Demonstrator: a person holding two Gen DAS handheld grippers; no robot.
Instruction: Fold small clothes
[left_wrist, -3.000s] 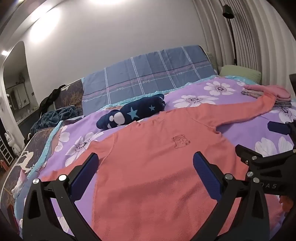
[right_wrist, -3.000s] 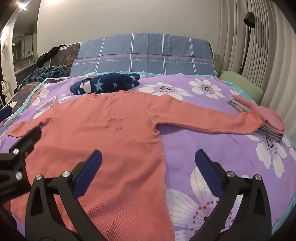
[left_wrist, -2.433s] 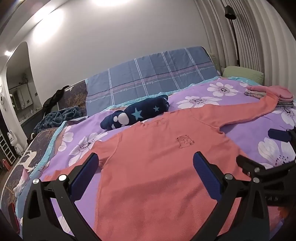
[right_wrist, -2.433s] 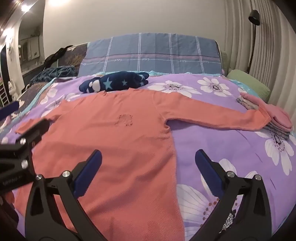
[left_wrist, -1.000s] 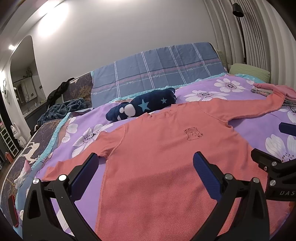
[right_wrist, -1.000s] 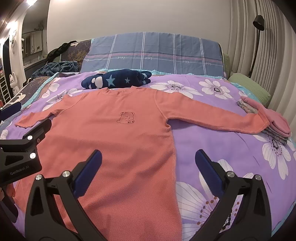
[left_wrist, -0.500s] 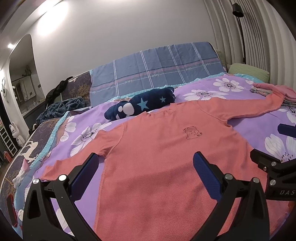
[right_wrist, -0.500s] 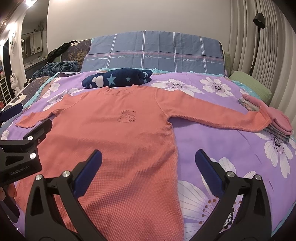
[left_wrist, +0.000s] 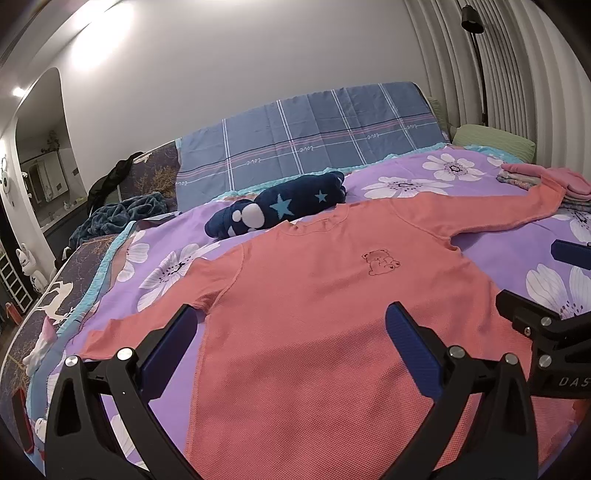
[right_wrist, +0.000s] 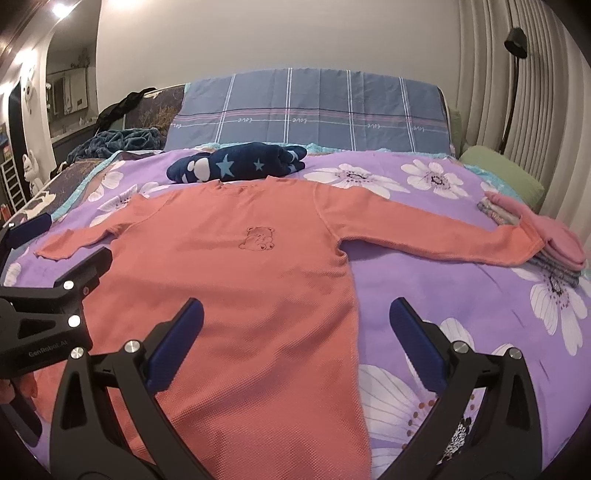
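A salmon long-sleeved shirt (left_wrist: 317, 314) with a small bear print lies flat, front up, sleeves spread, on the purple flowered bedspread (left_wrist: 413, 177); it also shows in the right wrist view (right_wrist: 236, 280). My left gripper (left_wrist: 291, 347) is open and empty above the shirt's lower left part. My right gripper (right_wrist: 295, 339) is open and empty above the shirt's lower right side seam. The right sleeve's cuff (right_wrist: 521, 243) rests against a stack of folded clothes (right_wrist: 546, 236).
A dark blue star-patterned plush (right_wrist: 236, 162) lies just beyond the shirt's collar. A blue plaid headboard cover (right_wrist: 310, 110), a green pillow (right_wrist: 502, 173) and a floor lamp (right_wrist: 515, 44) stand at the back. A dark blanket (left_wrist: 122, 214) lies at the far left.
Both grippers have drawn back a little from the shirt and stayed open. The shirt has not moved.
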